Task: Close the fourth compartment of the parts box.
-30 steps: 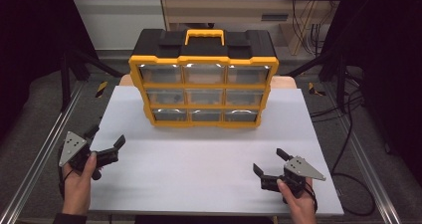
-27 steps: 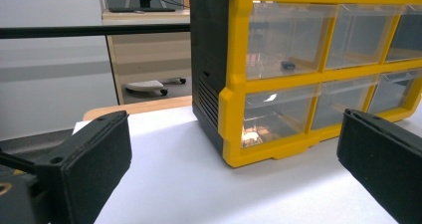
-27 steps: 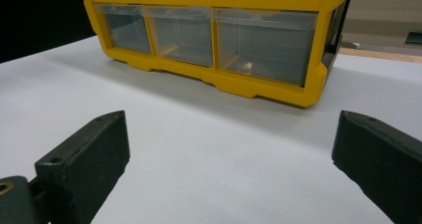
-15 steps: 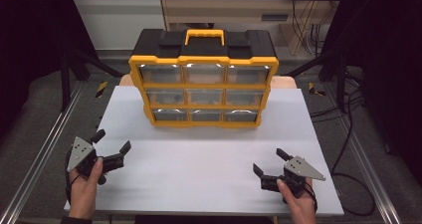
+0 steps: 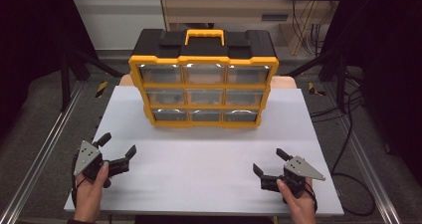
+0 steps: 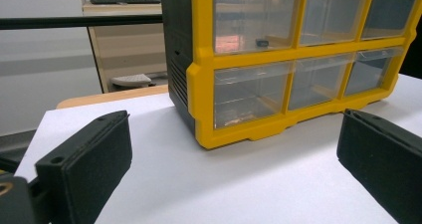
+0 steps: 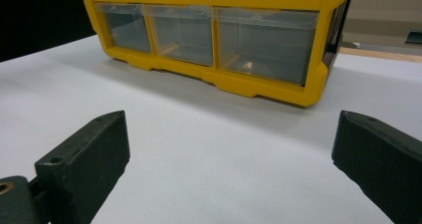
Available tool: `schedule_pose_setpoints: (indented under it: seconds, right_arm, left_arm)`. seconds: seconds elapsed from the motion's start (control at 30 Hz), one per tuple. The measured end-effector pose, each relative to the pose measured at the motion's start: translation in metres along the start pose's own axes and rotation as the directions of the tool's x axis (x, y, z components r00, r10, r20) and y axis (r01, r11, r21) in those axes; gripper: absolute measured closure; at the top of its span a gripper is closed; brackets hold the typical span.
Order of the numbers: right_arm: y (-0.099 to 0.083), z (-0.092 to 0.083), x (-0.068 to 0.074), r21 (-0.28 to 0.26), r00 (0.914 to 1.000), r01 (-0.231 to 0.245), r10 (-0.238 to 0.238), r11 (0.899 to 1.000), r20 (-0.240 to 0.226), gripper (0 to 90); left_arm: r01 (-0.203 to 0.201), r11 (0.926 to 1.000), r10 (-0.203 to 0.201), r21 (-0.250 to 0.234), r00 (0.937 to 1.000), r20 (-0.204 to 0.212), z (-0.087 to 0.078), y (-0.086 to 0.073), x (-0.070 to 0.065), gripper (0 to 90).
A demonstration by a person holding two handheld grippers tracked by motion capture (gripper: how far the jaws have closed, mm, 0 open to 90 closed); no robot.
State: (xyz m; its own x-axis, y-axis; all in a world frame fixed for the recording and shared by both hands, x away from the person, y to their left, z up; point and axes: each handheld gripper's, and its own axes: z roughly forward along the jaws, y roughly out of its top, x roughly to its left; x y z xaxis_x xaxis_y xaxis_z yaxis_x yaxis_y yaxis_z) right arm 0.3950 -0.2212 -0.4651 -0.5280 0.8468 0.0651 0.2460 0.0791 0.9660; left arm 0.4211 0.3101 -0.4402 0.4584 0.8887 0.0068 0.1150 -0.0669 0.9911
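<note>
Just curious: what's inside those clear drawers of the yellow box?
The drawer organizer mostly looks empty; one small dark item lies in a middle-row drawer. Glare hides the rest.

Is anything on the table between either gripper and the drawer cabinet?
Nothing visible. Bare white table lies between the open left gripper, the open right gripper and the drawer cabinet.

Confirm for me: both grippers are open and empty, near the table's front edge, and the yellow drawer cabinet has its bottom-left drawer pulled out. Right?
Not quite. The drawer cabinet has every drawer pushed in, the bottom-left drawer included; the high view shows it. The rest holds: left gripper and right gripper are open and empty near the table's front edge.
</note>
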Motion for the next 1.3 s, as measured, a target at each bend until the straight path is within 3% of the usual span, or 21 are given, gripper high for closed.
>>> schedule_pose_setpoints:
  seconds: [1.3]
  right_arm:
    - [-0.001, 0.001, 0.001, 0.005, 1.0, 0.005, -0.005, 1.0, 0.004, 2.0]
  left_arm:
    - [-0.012, 0.9999, 0.012, -0.004, 0.9986, 0.051, 0.012, -0.005, -0.026, 0.6]
